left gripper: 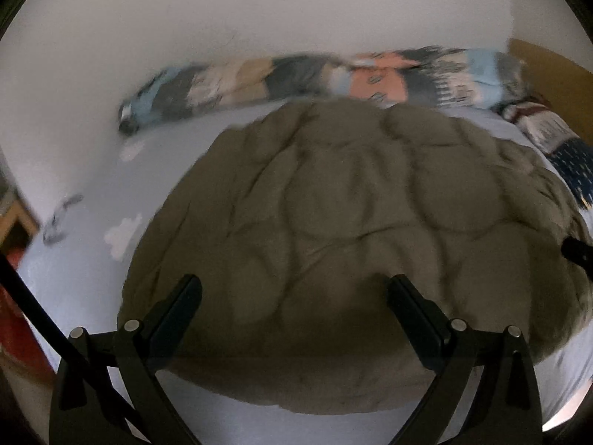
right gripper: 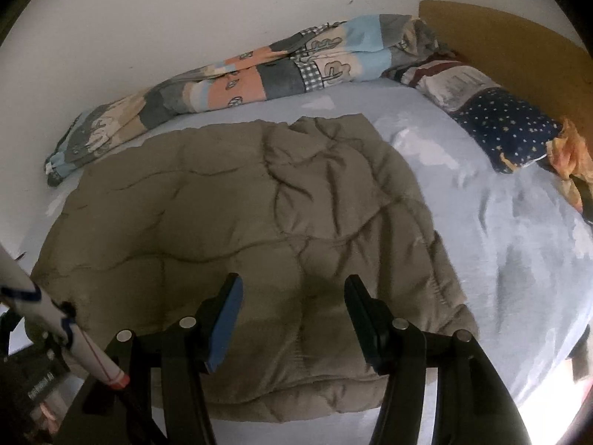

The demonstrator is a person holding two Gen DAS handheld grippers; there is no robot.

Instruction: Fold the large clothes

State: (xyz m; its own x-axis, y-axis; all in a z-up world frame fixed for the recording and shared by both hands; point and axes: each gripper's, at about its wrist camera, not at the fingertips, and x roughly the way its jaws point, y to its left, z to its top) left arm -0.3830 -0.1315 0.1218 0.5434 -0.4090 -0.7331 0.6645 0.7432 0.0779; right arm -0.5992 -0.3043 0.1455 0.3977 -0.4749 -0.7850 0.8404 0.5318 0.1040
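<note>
Olive quilted jacket (right gripper: 237, 252) lying folded flat on bed sheet (right gripper: 500, 230), patchwork duvet (right gripper: 259, 78) beyond against wall; left gripper (left gripper: 292, 296) and right gripper (right gripper: 292, 296) above near edge, jaws apart, empty; starred pillow (right gripper: 507, 129) fully visible in right view only.

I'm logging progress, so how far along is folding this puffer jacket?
Done: the olive quilted jacket lies folded into a compact rectangle on the light blue bedsheet. In hand: nothing; left claw and right claw hover open. Left: possibly one more fold.
</note>
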